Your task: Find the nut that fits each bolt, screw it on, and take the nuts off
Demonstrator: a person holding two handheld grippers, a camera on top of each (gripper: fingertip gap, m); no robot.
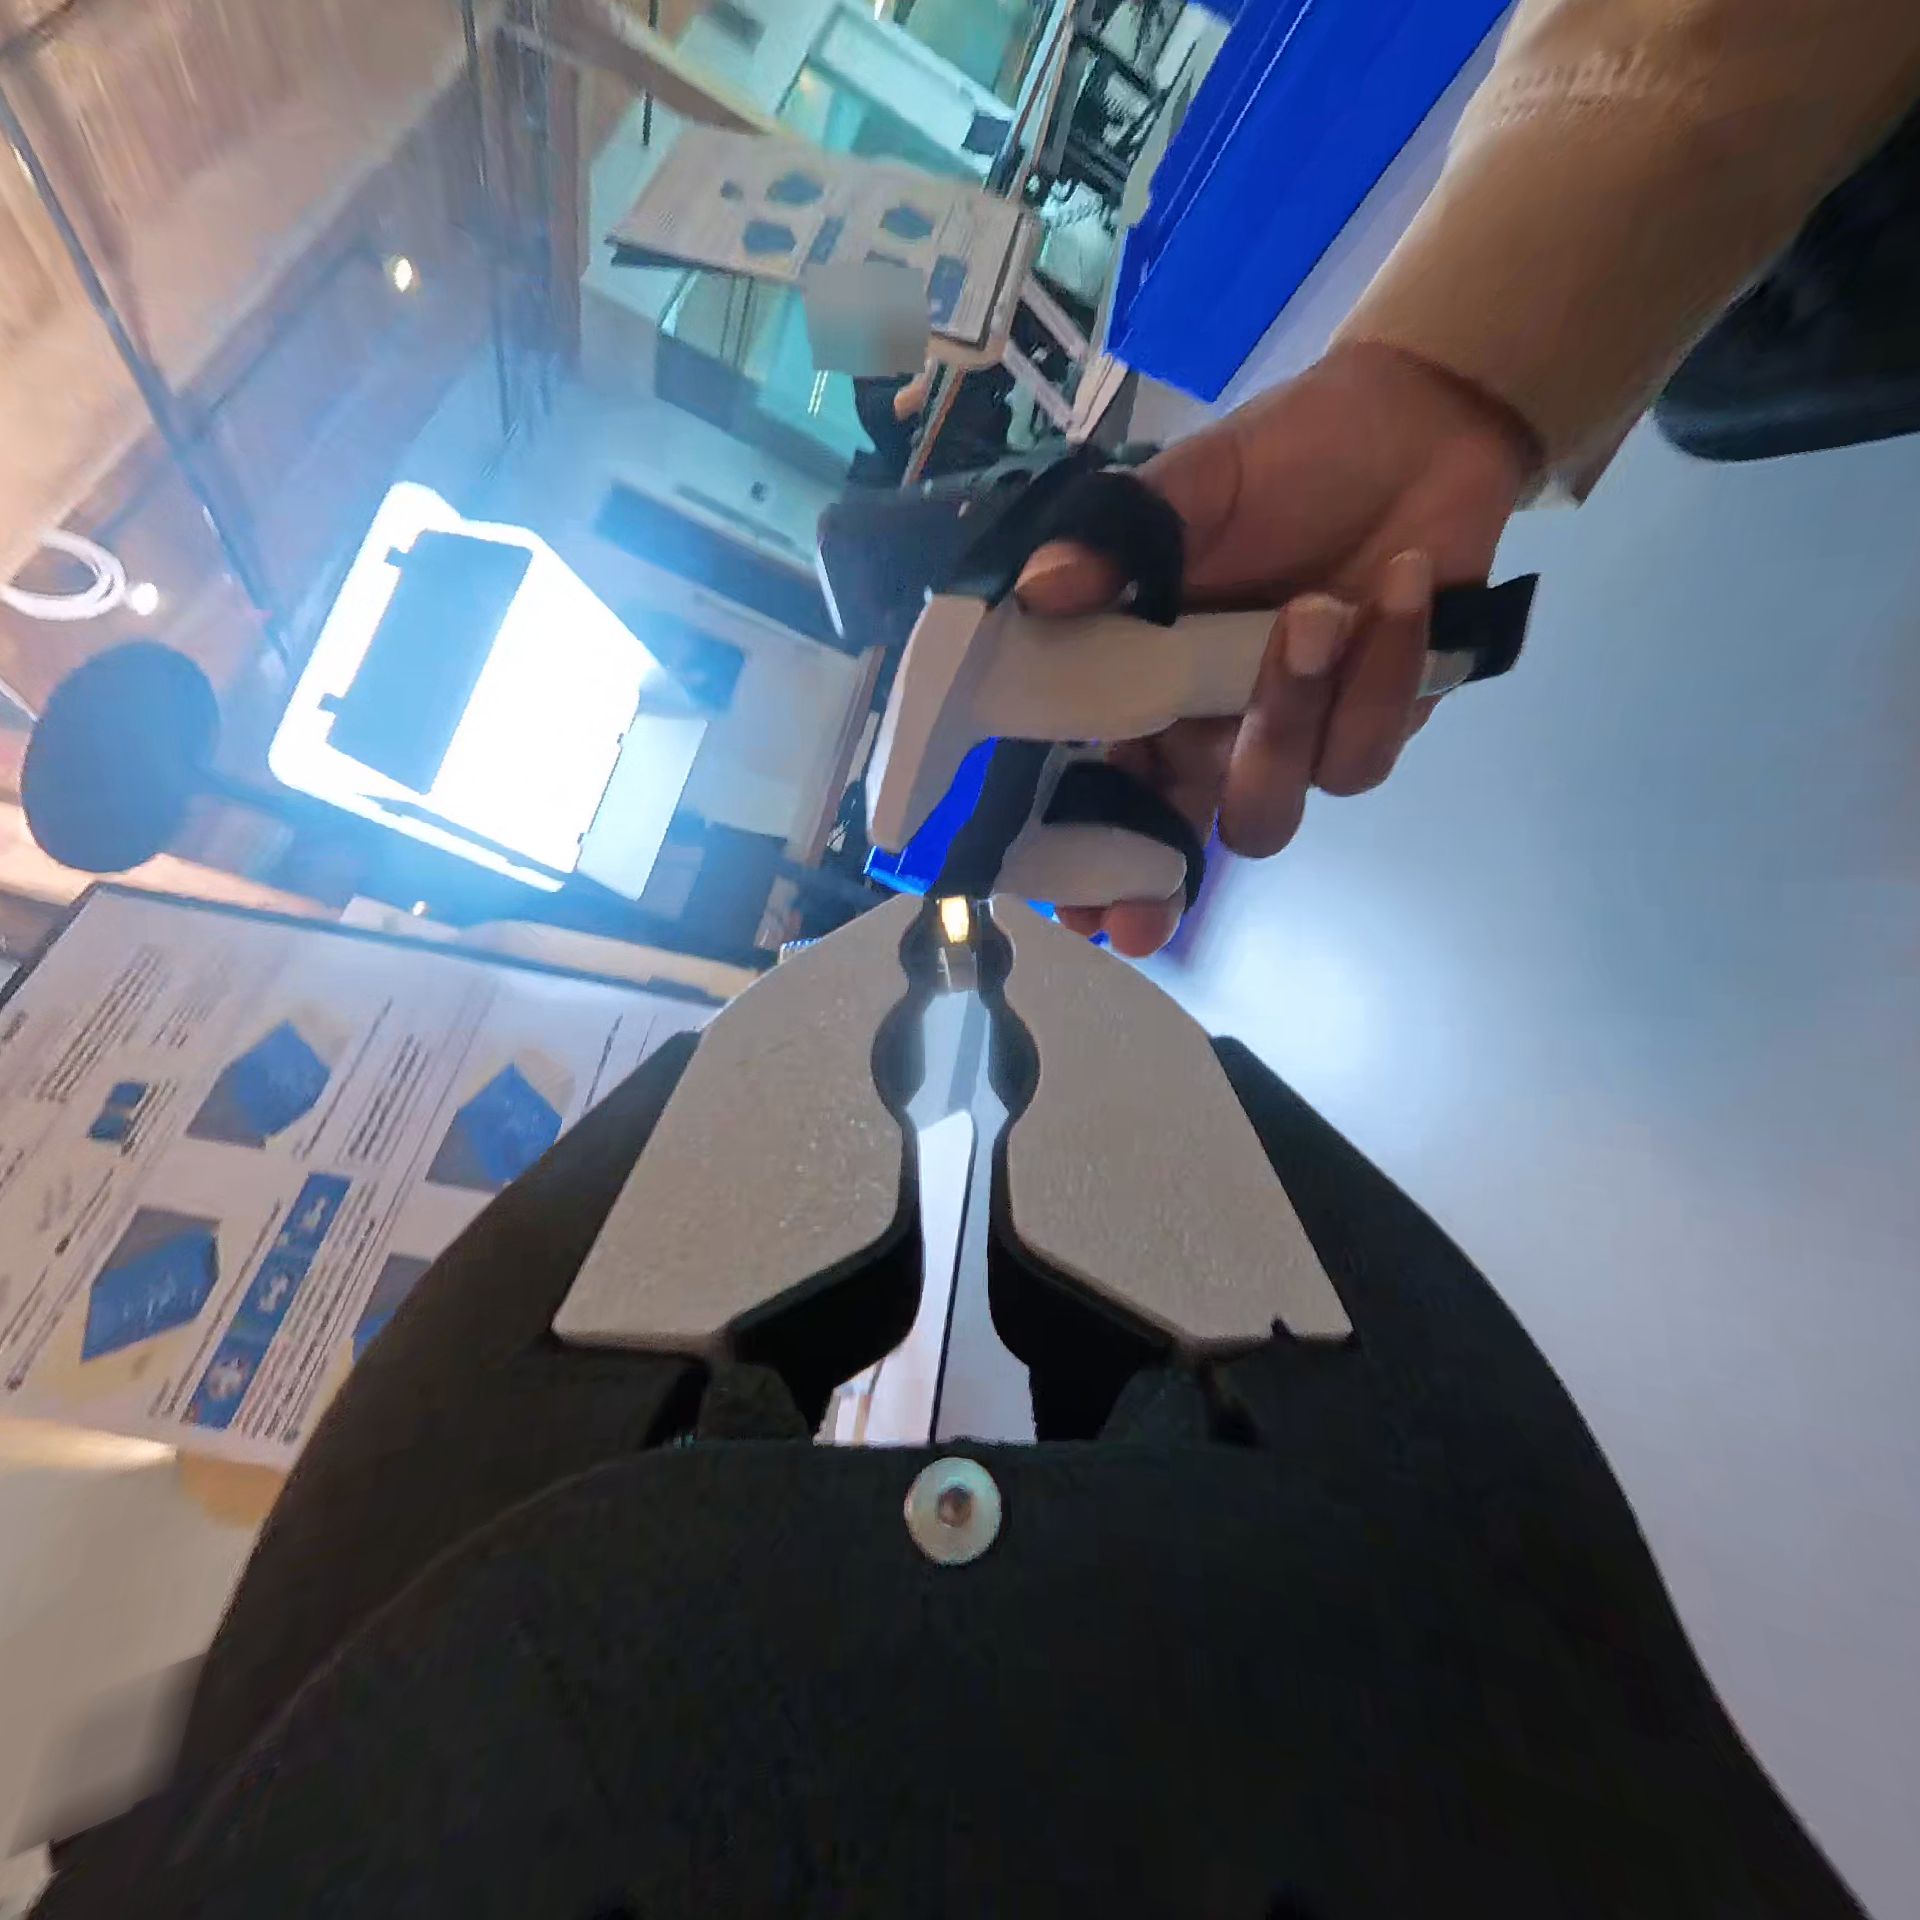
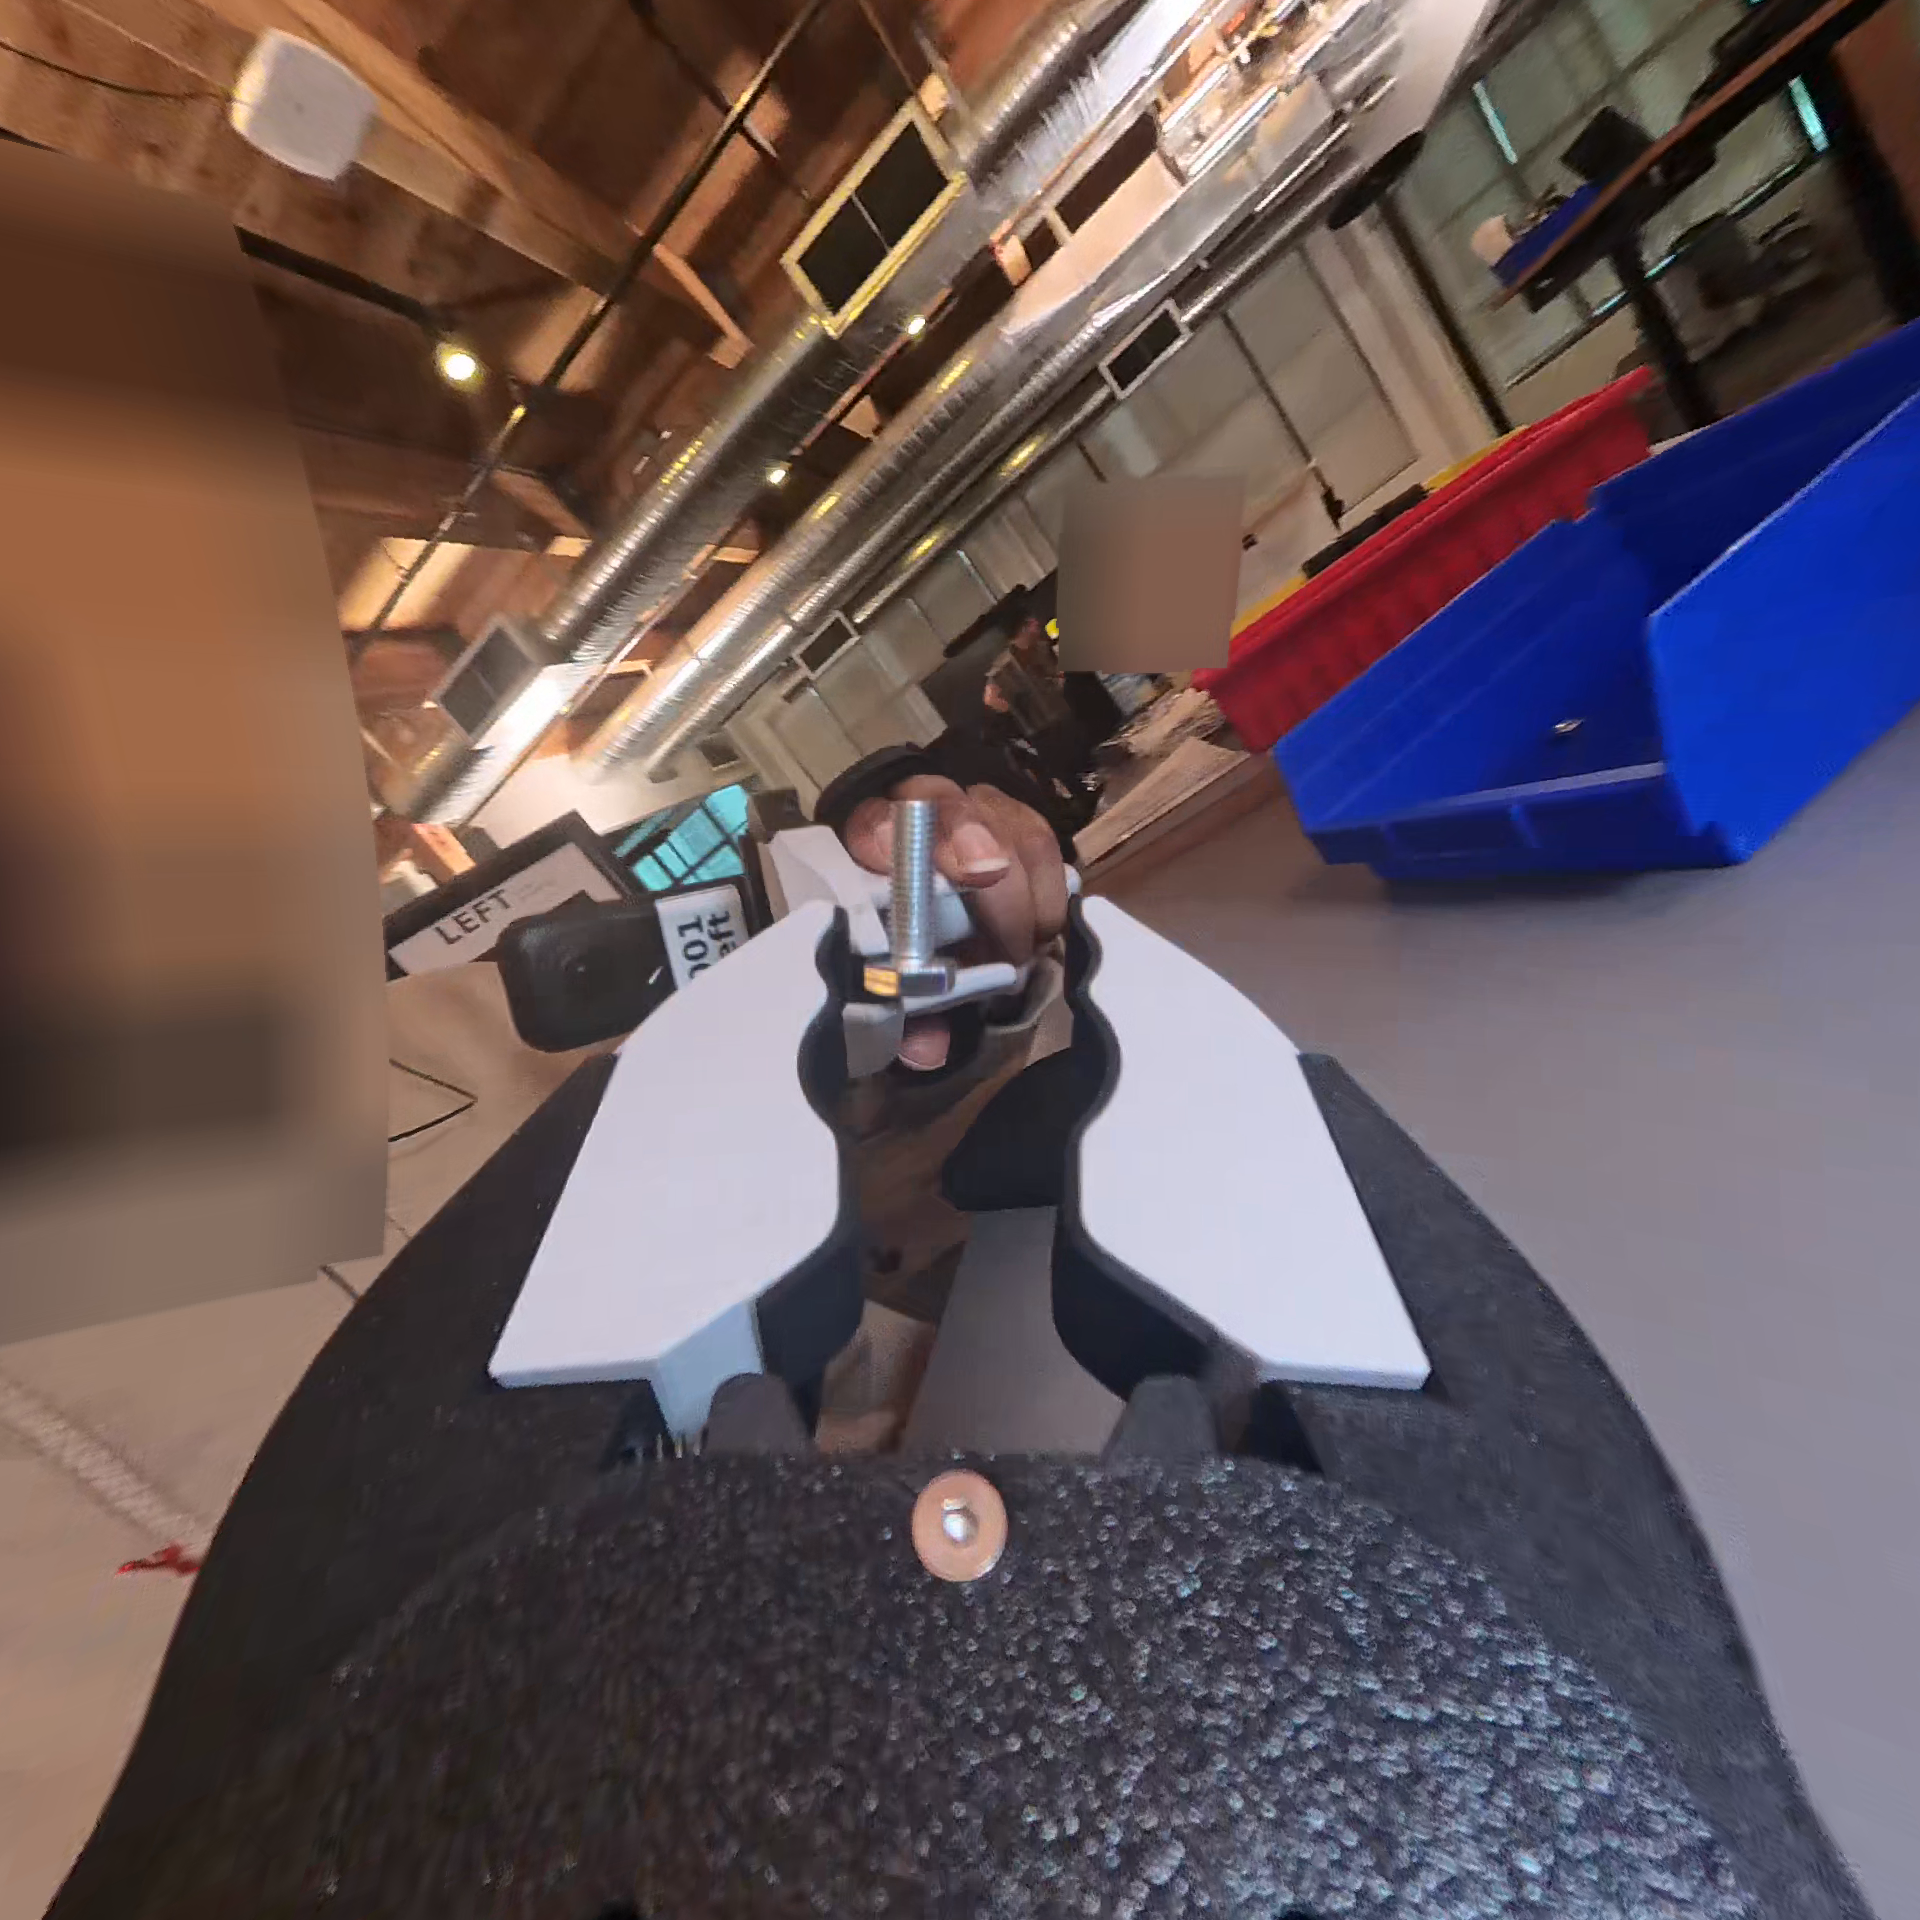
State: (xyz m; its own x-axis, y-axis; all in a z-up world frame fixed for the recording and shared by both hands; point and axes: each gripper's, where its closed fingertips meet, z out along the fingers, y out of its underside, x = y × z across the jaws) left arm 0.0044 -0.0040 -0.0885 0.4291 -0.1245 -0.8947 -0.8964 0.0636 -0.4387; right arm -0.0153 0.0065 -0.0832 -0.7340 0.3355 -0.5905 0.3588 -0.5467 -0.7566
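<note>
Bolt [image 2: 916, 894] is seen held upright by its hex head, clamped in the tips of the left gripper [image 2: 925, 982], right at the far end of the right gripper's view. Around it, the grey table [image 2: 1558, 1091] is left open on the right, bounded far off by a blue bin [image 2: 1621, 707] and a red bin [image 2: 1455, 561] behind it. In the left wrist view, printed sheets [image 1: 260, 1143] are seen at the left edge. The left gripper [image 1: 956, 920] is drawn narrow on the bolt head [image 1: 954, 920]. The right gripper [image 2: 954, 914] is held wide, its fingers [image 2: 717, 1122] flanking the bolt, nothing gripped.
</note>
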